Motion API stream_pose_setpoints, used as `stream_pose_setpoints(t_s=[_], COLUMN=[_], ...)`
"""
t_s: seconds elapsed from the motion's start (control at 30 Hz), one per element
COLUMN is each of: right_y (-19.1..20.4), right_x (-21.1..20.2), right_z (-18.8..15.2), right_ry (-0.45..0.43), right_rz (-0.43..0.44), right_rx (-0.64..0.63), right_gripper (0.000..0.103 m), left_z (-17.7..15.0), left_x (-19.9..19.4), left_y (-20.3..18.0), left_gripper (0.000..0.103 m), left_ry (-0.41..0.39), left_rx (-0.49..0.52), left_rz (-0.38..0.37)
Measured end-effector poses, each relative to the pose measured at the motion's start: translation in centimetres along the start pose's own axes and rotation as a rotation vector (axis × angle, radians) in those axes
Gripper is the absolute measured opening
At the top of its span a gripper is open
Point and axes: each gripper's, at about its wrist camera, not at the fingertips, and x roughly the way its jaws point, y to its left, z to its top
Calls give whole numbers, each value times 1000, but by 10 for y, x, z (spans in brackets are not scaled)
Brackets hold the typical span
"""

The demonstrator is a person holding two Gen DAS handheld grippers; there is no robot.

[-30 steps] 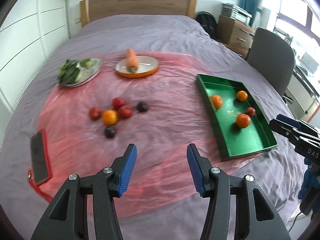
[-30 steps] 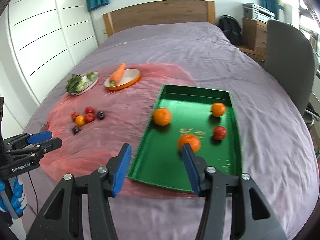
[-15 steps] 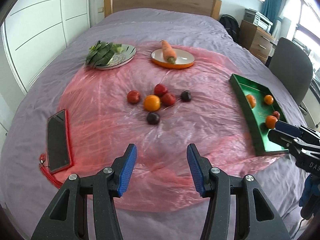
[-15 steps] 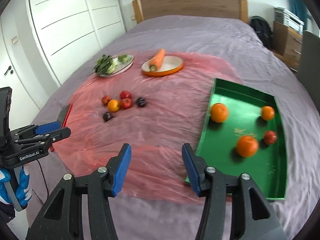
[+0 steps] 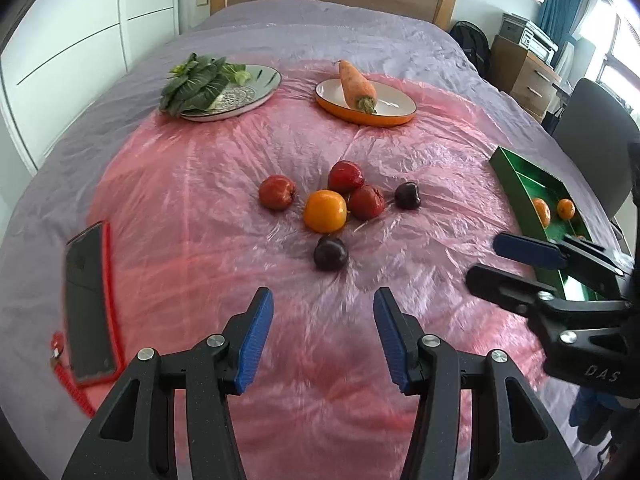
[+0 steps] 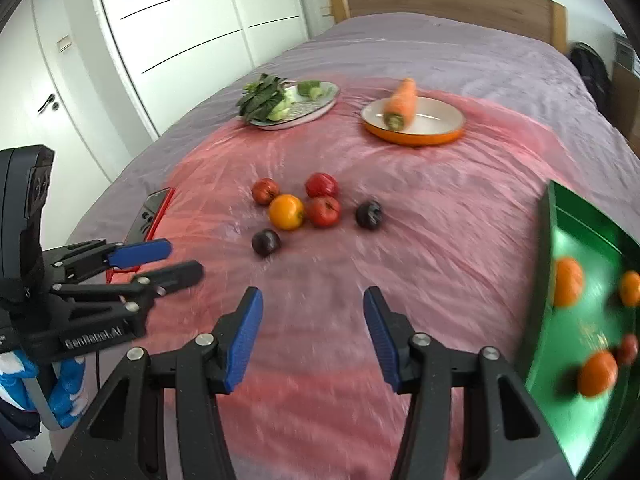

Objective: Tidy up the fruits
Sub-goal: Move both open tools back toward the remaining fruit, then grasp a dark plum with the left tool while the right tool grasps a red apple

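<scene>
Loose fruit cluster, an orange (image 5: 325, 211) ringed by red fruits and two dark plums (image 5: 330, 253), lies on pink plastic sheet (image 5: 192, 184) just ahead of left gripper (image 5: 323, 330), jaws apart, empty. Right gripper (image 6: 313, 330) likewise apart, empty; green tray (image 6: 545, 248) with oranges off its right jaw.

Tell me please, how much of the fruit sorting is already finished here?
Partly done. The green tray already holds four fruits, three orange and one red. Nothing is in hand: the left gripper and right gripper are both open and empty. Six fruits remain on the pink plastic sheet: three red, one orange fruit and two dark plums.
</scene>
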Motion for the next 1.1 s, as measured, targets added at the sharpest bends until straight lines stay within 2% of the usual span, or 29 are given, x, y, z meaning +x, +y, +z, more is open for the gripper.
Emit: stream_pose_setpoints(t_s=[0.43, 0.57, 0.67, 1.0, 1.1], right_y=[-8, -4, -2, -5, -5], right_x=[70, 86, 97, 119, 124], right_z=[45, 53, 57, 66, 67], right_ry=[19, 40, 61, 92, 102], right_rz=[67, 77, 68, 33, 25], right_rx=[-116, -172, -216, -272, -281], right_gripper=[98, 94, 89, 89, 83], left_z=[17, 18, 19, 21, 22], left_x=[51, 58, 63, 77, 79], left_y=[4, 3, 2, 6, 7], left_gripper=[42, 42, 37, 31, 28], left_ry=[35, 39, 44, 54, 51], left_rx=[-4, -2, 5, -12, -13], left_rz=[-42, -52, -59, -80, -83])
